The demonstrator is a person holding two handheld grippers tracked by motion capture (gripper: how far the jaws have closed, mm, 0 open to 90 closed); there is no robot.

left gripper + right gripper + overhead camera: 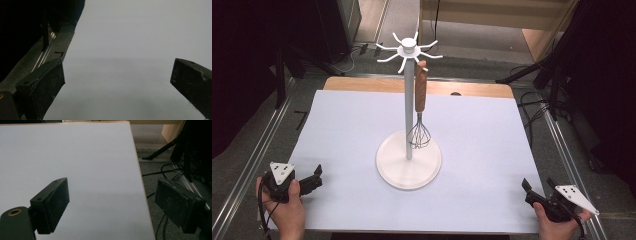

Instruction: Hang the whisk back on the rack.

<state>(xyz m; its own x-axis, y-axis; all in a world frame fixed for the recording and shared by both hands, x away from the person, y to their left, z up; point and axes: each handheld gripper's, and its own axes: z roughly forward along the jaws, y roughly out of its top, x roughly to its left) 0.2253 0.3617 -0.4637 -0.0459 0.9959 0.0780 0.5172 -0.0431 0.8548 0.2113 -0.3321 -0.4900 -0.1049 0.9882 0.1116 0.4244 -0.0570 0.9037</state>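
A white utensil stand [408,159] with a grey pole and a crown of white hooks [408,48] rises from the middle of the table. A whisk [420,107] with a wooden handle hangs from one hook, its wire head just above the round base. My left gripper [314,176] rests at the table's near left corner, held in a hand, jaws open over bare table [125,75]. My right gripper [537,189] sits at the near right corner, open, one jaw over the white surface [87,170] and the other past the table's edge.
The white table top [482,150] has a wooden strip along its far edge. Metal rails [257,150] run along both sides on the floor. Black tripod legs and cables [542,85] lie on the floor at the right.
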